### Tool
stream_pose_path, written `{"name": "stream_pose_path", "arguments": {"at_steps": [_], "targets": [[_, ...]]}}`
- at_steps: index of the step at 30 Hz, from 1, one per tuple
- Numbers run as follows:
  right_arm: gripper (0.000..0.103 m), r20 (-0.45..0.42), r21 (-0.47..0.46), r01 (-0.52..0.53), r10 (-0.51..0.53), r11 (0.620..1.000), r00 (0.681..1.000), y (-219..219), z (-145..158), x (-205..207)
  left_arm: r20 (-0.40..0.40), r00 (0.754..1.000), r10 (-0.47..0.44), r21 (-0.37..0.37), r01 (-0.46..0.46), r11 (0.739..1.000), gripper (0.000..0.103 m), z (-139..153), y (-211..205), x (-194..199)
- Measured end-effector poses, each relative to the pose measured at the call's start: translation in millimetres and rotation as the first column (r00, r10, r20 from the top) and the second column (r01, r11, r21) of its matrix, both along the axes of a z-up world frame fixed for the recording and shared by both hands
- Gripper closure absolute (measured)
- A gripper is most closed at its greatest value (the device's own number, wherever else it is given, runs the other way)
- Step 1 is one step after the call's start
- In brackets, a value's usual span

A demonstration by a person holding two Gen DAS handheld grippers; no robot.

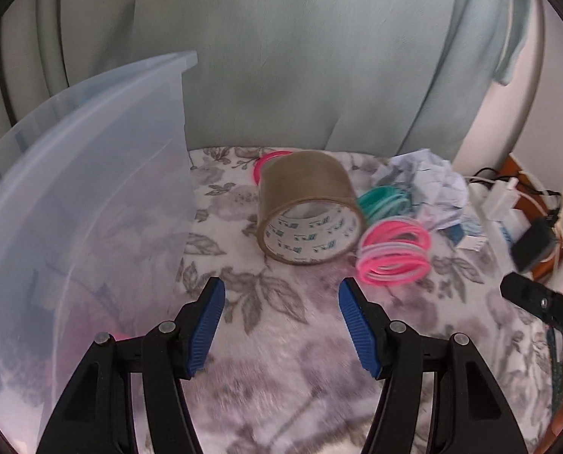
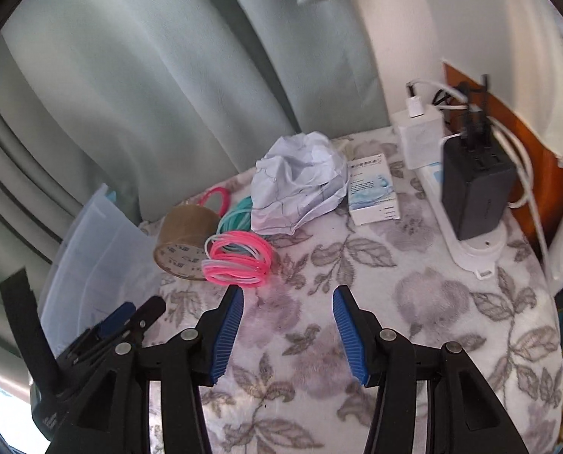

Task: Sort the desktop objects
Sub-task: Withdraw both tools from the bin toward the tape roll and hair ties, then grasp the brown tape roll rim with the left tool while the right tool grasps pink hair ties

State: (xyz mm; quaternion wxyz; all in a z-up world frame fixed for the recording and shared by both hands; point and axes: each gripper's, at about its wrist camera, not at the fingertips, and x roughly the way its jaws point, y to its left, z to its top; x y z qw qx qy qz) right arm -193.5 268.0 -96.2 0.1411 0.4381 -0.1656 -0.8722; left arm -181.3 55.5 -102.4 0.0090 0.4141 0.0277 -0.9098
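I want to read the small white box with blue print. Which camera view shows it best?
The right wrist view: the white box lies whole and unobstructed beside the crumpled paper, though its print is too small to read. In the left wrist view only a blurred corner shows behind the paper.

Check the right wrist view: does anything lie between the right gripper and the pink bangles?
Nothing does. Only bare floral cloth separates the open right gripper from the pink bangles.

Pale grey-green pleated curtains hang behind a desk draped in white cloth printed with grey flowers; a cream wall stands right, seemingly daylit.
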Motion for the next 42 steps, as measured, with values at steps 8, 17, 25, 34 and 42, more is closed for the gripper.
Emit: {"name": "stream_pose_path", "arguments": {"at_steps": [8, 17, 25, 34, 42], "targets": [[0.050, 0.058, 0.085, -0.117, 0.113, 0.989, 0.992, -42, -28, -27, 0.024, 1.000, -0.002, -0.029, 0.003, 1.000, 0.039, -17, 0, -29], [0.050, 0.057, 0.110, -0.114, 0.108, 0.987, 0.993, -55, -44, -50, 0.018, 1.000, -0.002, -0.029, 0.003, 1.000, 0.039, -27, -4, -53], [0.050, 0.049, 0.090, -0.063, 0.058, 0.994, 0.997, -50, -52, -58, 0.020, 1.000, -0.009, -0.014, 0.010, 1.000, 0.039, -34, -6, -64], [0.068, 0.047, 0.052, -0.034, 0.032, 0.998, 0.998, -41, -55, -57, -0.013, 1.000, 0.025, 0.029, -0.025, 0.999, 0.039, -35, -13, -62], [0.088, 0.037, 0.025, -0.047, 0.046, 0.999, 0.998, -35, -49, -48, -0.023, 1.000, 0.017, 0.060, -0.015, 0.998, 0.066, -36, -12, -62]]}}
